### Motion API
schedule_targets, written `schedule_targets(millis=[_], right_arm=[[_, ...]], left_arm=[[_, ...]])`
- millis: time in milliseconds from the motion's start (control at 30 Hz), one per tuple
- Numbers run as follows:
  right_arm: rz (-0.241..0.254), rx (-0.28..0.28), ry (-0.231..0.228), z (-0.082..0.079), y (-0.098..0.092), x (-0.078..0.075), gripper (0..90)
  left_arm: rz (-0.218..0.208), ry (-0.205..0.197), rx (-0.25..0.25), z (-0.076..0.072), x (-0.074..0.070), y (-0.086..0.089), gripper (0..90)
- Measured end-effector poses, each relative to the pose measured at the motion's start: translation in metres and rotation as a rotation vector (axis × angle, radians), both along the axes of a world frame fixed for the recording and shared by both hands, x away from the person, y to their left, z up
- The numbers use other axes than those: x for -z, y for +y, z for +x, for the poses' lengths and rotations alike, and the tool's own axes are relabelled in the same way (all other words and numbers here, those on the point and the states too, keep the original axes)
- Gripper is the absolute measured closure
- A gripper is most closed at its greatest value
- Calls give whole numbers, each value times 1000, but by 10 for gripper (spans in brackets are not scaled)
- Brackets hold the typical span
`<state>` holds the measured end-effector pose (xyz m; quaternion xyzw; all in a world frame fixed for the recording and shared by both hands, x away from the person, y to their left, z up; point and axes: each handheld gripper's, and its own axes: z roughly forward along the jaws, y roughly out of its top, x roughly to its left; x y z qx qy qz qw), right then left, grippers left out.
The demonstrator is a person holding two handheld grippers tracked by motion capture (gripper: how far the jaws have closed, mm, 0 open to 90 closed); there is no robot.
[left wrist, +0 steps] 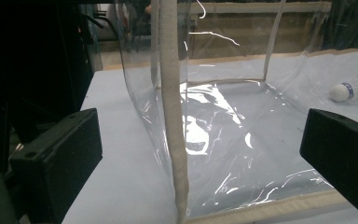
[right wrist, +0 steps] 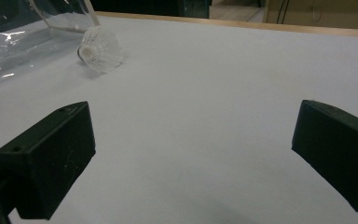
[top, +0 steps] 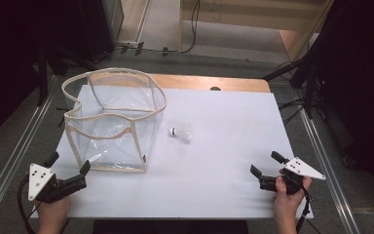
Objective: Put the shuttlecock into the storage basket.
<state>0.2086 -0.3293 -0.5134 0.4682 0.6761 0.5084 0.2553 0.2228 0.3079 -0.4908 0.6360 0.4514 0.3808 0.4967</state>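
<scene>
A white shuttlecock (top: 181, 132) lies on its side on the white surface (top: 224, 146), just right of a clear plastic bag (top: 112, 122) with cream-edged seams, and apart from it. The bag stands open at the top, its soft walls sagging and its rim uneven.

The left gripper (top: 70, 168) rests near the bag's front left corner, jaws released and holding nothing; in the left gripper view one cream seam (left wrist: 172, 121) of the bag rises straight between them, with the shuttlecock (left wrist: 341, 92) seen past the bag's far side, blurred by the plastic.

The right gripper (top: 268, 163) sits well to the right of the bag and nearer the person than the shuttlecock, its jaws spread wide and empty, bare surface between them and the shuttlecock (right wrist: 100, 49).

Glare on the bag's clear walls makes its inside hard to read. A dark round mark (top: 215, 88) shows on the wooden edge beyond the bag; what it is cannot be told. Both forearms are cut off at the bottom edge.
</scene>
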Motion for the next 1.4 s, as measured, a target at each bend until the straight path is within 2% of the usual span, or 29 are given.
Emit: schedule_targets(millis=[233, 467, 633, 767, 833, 967, 1067, 1167, 1267, 1300, 1333, 1400], right_arm=[[-16, -4, 7, 0, 8, -5, 0], [-62, -33, -2, 0, 24, -18, 0], [-67, -58, 13, 3, 35, -26, 0], [-73, -67, 46, 8, 42, -31, 3], [-71, -64, 46, 11, 46, -34, 124], [-69, -87, 55, 19, 57, -39, 136], [-92, -93, 63, 25, 66, -43, 223], [-91, -111, 71, 32, 73, -46, 297], [-102, -113, 81, 36, 79, -47, 339], [-119, -119, 87, 39, 85, -48, 410], [-122, -123, 86, 41, 89, -48, 439], [-128, -129, 88, 43, 93, -48, 463]], left_arm=[[-1, 0, -1, 0, 0, 0, 0], [3, -1, -4, -1, 0, -1, 0], [8, -3, -6, -2, 0, -1, 0], [18, -2, -4, -2, 0, -2, 0], [18, -1, -3, -2, 0, -2, 0], [20, -1, -3, -2, 0, -2, 0], [20, -1, -3, -2, 0, -2, 0], [19, -3, -2, -2, 0, -2, 0], [19, -4, -1, -2, 0, -2, 0], [20, -4, -2, -2, 0, -2, 0], [20, -5, -1, -2, 0, -2, 0], [20, -4, 0, -2, 0, -2, 0]])
